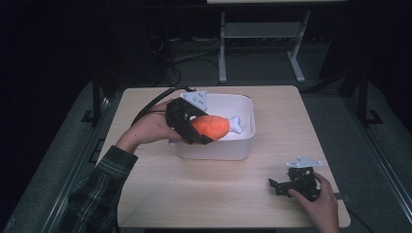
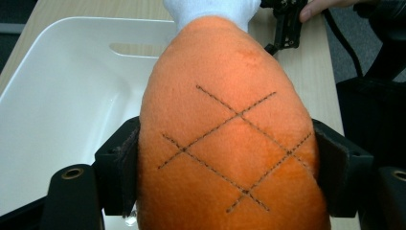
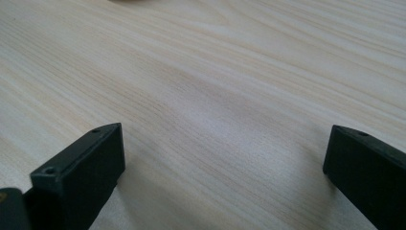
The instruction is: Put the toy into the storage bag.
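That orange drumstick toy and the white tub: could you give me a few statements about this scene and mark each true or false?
1. The left gripper is clamped on the plush drumstick. True.
2. The drumstick lies flat on the floor of the white bin. False: it is held up over the bin, pinched between the jaws.
3. The right gripper holds a second toy. False: its jaws stand apart with nothing between them, low over the wooden table.
4. The drumstick's white bone end points away from the left gripper. True.
5. The bin is blue. False: it is white.
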### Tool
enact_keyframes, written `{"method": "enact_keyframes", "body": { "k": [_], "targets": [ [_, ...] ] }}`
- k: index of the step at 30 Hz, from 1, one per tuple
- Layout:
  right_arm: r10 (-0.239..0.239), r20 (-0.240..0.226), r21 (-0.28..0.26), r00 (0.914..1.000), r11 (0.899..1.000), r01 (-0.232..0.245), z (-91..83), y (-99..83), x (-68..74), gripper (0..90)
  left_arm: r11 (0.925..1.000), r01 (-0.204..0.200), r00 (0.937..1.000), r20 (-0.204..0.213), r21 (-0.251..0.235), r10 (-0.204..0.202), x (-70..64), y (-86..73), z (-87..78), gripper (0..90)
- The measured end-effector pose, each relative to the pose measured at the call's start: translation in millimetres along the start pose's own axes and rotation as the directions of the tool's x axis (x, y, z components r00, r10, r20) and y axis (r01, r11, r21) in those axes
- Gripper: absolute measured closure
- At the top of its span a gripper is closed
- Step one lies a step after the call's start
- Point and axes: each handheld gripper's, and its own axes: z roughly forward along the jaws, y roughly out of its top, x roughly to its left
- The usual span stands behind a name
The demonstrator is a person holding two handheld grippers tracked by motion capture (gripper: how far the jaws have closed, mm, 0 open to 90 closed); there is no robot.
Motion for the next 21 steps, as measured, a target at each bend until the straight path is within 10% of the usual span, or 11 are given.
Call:
{"method": "enact_keyframes", "body": {
  "k": [21],
  "targets": [
    [0.0, -0.001, -0.001, 1.0, 1.0, 0.0, 0.1, 0.0, -0.1, 0.0, 0.9995, -0.031, 0.9959, 0.085, 0.0, 0.031, 42.4, -3.4, 28.4, 23.3]
  ]
}}
